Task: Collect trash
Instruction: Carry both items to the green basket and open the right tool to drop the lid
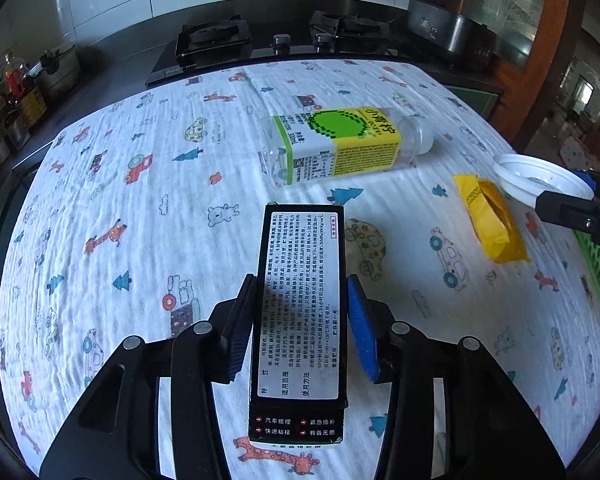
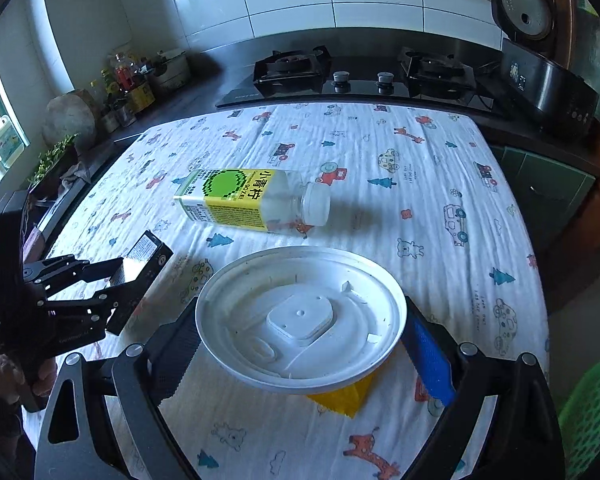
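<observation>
A black box (image 1: 300, 320) with a white printed label lies lengthwise between my left gripper's (image 1: 302, 280) pads, which press on its two long sides. From the right wrist view the box (image 2: 146, 254) sits tilted in the left gripper (image 2: 140, 268). My right gripper (image 2: 300, 320) is shut on a round white plastic lid (image 2: 300, 316), held by its rim above the cloth. The lid (image 1: 540, 180) and right gripper (image 1: 572, 194) show at the right edge of the left wrist view. A yellow packet (image 1: 490, 216) lies under the lid, one corner (image 2: 344, 398) showing. A clear bottle (image 1: 340, 144) (image 2: 252, 200) with a yellow-green label lies on its side.
A cartoon-print cloth (image 2: 420, 200) covers the table. A green mesh basket (image 2: 588, 412) stands at the right edge. Behind the table are a gas stove (image 2: 360, 76), a rice cooker (image 2: 540, 80) and jars (image 2: 128, 80) at the left.
</observation>
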`<action>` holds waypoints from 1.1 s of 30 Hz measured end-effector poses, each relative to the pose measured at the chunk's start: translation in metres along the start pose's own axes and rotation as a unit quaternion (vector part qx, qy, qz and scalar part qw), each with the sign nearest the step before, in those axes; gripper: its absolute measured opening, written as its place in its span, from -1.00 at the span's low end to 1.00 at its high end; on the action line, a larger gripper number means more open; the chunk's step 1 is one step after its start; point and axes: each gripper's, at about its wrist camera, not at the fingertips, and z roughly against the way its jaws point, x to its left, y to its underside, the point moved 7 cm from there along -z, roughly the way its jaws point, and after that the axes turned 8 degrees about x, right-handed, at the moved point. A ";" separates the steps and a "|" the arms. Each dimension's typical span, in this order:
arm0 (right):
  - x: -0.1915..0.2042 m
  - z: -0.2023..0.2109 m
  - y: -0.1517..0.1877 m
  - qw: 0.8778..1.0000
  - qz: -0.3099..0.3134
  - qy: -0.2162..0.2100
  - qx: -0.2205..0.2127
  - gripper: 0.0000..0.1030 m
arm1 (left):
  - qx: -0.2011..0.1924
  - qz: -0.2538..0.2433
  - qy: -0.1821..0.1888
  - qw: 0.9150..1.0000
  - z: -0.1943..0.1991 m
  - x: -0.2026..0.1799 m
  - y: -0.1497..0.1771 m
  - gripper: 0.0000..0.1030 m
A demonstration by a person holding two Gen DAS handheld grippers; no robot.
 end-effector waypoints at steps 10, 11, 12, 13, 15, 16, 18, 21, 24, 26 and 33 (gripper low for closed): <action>-0.025 0.054 0.041 0.999 -0.022 0.017 -0.019 0.75 | -0.027 -0.041 0.030 0.998 0.042 -0.058 0.002 -0.14; -0.031 0.061 0.048 0.999 -0.028 0.021 -0.021 0.75 | -0.028 -0.046 0.034 0.998 0.045 -0.066 0.002 -0.14; -0.036 0.066 0.054 0.999 -0.033 0.022 -0.022 0.75 | -0.030 -0.050 0.036 0.998 0.046 -0.074 0.002 -0.14; -0.043 0.072 0.060 0.999 -0.039 0.026 -0.023 0.75 | -0.031 -0.056 0.039 0.997 0.048 -0.082 0.002 -0.14; -0.055 0.084 0.072 0.998 -0.048 0.035 -0.025 0.75 | -0.035 -0.066 0.046 0.996 0.054 -0.100 0.001 -0.14; -0.063 0.092 0.080 0.997 -0.054 0.041 -0.027 0.75 | -0.037 -0.071 0.051 0.995 0.056 -0.109 0.000 -0.14; -0.078 0.103 0.091 0.996 -0.065 0.052 -0.029 0.75 | -0.039 -0.080 0.061 0.994 0.060 -0.127 -0.002 -0.14; -0.103 0.121 0.111 0.994 -0.085 0.068 -0.031 0.75 | -0.041 -0.096 0.072 0.992 0.064 -0.156 -0.004 -0.14; -0.128 0.138 0.130 0.991 -0.104 0.082 -0.034 0.75 | -0.043 -0.113 0.084 0.989 0.068 -0.186 -0.006 -0.14; -0.146 0.149 0.145 0.988 -0.118 0.095 -0.034 0.75 | -0.042 -0.123 0.094 0.987 0.069 -0.208 -0.009 -0.14; -0.204 0.170 0.187 0.978 -0.166 0.126 -0.029 0.76 | -0.042 -0.156 0.122 0.979 0.072 -0.276 -0.013 -0.14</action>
